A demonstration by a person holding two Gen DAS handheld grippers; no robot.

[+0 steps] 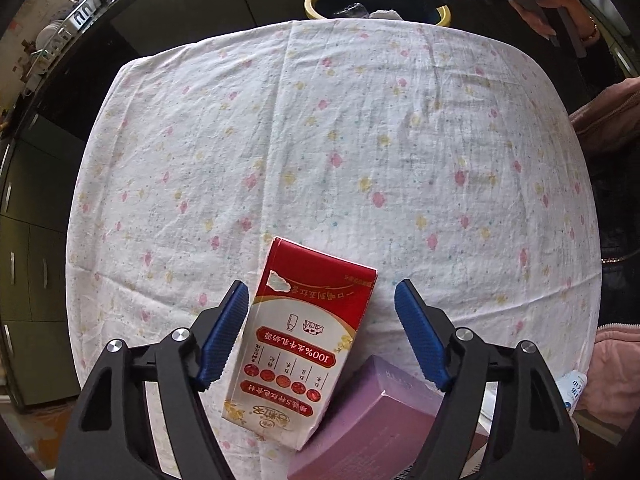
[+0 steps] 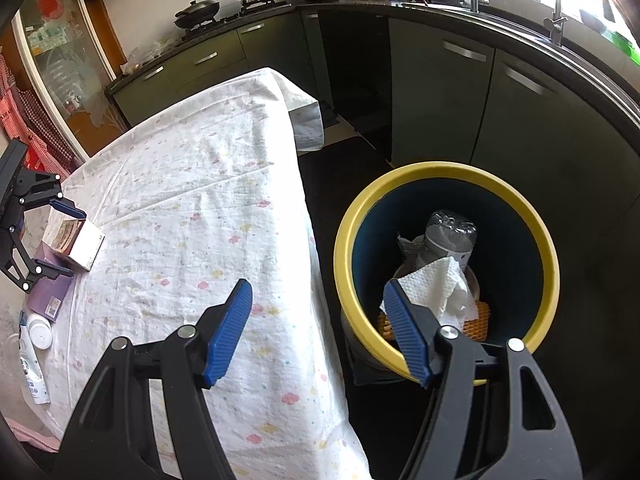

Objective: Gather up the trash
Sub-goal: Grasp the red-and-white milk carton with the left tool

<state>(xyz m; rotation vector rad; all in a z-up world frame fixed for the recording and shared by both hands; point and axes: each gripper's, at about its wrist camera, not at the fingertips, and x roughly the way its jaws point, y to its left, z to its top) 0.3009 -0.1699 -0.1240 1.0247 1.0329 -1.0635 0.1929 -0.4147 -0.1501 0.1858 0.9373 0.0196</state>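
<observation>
Two claws, two cartons, one bin. On the table (image 1: pixel 320 140), under a flowered cloth: one red-and-white milk carton (image 1: pixel 304 344) lying flat, long axis running near to far, tilted slightly, print upside down, near end resting on one purple box (image 1: pixel 380 420). Left claw (image 1: pixel 320 336) spread around the milk carton, one blue pad close at its left edge, the other well clear: released. Right claw (image 2: pixel 320 328) spread and empty over the table's edge. Yellow-rimmed bin (image 2: pixel 540 240) on the floor beside the table, holding one plastic bottle (image 2: pixel 448 240) and one paper towel (image 2: pixel 440 288).

Purple box (image 1: pixel 384 412) partly hidden under milk carton (image 1: pixel 304 344).
</observation>
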